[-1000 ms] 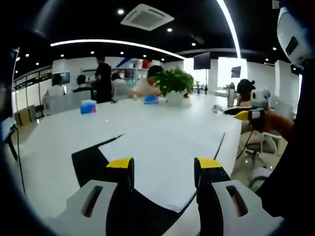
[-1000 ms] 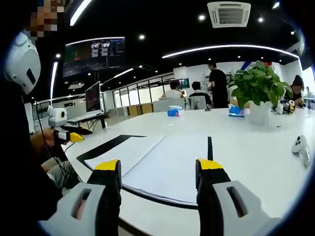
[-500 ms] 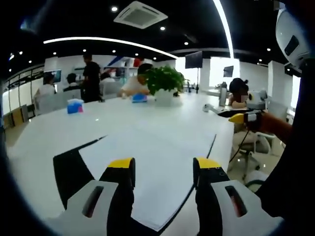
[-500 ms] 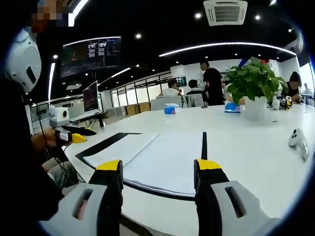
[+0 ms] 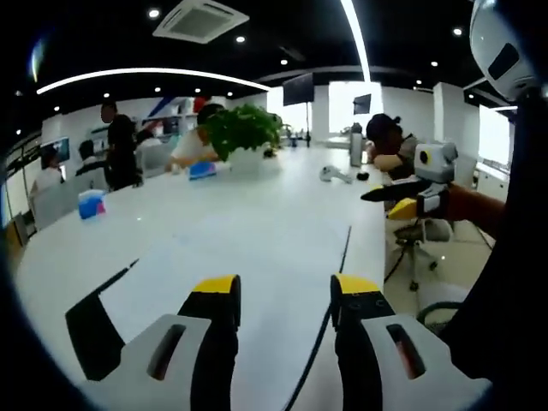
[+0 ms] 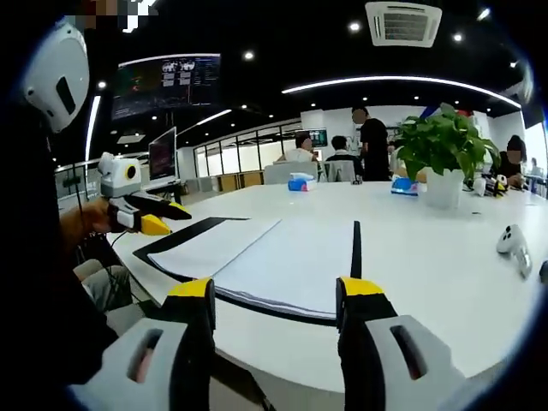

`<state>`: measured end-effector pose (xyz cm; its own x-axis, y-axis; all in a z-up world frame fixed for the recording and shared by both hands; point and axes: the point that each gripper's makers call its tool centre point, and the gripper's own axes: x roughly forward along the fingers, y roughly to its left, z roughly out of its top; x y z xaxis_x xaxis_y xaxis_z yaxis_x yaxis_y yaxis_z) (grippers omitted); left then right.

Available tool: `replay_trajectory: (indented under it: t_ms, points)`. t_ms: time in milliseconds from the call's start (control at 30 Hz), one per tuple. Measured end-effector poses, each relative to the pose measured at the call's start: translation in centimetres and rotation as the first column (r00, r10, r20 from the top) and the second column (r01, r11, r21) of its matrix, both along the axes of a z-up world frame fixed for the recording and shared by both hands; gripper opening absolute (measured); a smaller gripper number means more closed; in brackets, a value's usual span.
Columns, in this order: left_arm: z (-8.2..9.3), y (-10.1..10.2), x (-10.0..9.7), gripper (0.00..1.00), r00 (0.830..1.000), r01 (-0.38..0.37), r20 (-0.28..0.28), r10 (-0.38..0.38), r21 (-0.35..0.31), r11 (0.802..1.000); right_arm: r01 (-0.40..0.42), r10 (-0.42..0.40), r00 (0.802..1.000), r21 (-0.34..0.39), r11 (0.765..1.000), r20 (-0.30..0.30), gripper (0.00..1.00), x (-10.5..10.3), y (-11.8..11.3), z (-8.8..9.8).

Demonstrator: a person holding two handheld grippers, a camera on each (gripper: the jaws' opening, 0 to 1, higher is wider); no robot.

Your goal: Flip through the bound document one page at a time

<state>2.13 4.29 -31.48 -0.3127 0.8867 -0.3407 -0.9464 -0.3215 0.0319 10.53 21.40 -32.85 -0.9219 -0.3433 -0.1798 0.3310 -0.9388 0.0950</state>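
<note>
The bound document (image 6: 274, 257) lies open on the white table (image 6: 428, 248), its white pages spread over a black cover. My right gripper (image 6: 276, 291) hovers open at the near edge, with nothing between its yellow-tipped jaws. The left gripper (image 6: 167, 218), held in a hand, comes in from the left beside the document's left corner. In the left gripper view the same pages (image 5: 248, 248) stretch ahead of my left gripper (image 5: 285, 289), which is open and holds nothing. The right gripper (image 5: 381, 204) hangs off the table's right edge, apart from the document.
A potted plant (image 6: 445, 154) and a blue box (image 6: 300, 182) stand further back on the table. A white controller (image 6: 511, 240) lies at the right. Several people sit or stand at the far end (image 6: 372, 141). An office chair (image 5: 411, 240) stands by the table's edge.
The left gripper view has swung right and dropped closer over the pages. In the right gripper view the left gripper has risen and come nearer the document's corner. The document has not moved.
</note>
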Motion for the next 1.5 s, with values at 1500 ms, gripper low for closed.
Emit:
replay_trajectory:
  t_ms: [1500]
  points:
    - [-6.5,12.3,1.8,0.37,0.945,0.326,0.122,-0.304,-0.258,0.909,0.061,-0.062,0.998,0.041,0.997,0.028,0.53,1.5,3.6,-2.3]
